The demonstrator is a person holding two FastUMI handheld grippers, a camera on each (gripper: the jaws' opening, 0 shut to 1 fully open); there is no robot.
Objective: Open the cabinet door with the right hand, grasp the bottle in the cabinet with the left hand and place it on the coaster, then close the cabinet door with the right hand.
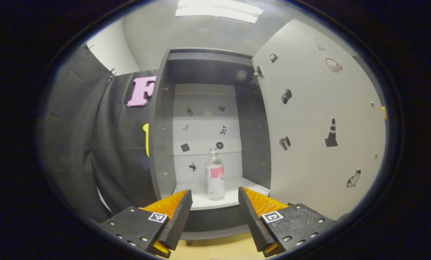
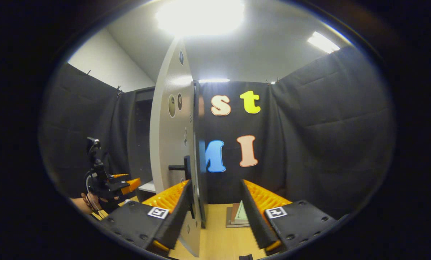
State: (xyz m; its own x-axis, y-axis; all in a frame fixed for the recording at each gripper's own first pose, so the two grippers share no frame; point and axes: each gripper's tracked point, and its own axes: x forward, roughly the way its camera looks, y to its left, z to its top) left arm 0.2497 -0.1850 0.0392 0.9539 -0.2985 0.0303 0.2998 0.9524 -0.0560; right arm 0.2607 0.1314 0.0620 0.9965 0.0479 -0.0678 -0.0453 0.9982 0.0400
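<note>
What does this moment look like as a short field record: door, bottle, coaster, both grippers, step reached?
door: cabinet door swung open
bottle: bottle upright on the cabinet's white shelf, untouched
coaster: coaster on the table past the door's edge, nothing on it
left gripper: left gripper open, aimed at the bottle, short of it
right gripper: right gripper open, door edge between its fingers
step: door opened; bottle grasp not yet done

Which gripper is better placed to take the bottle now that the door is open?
Left. The left gripper is open and faces the bottle standing upright on the cabinet shelf. The right gripper is open beside the door's edge.
</note>
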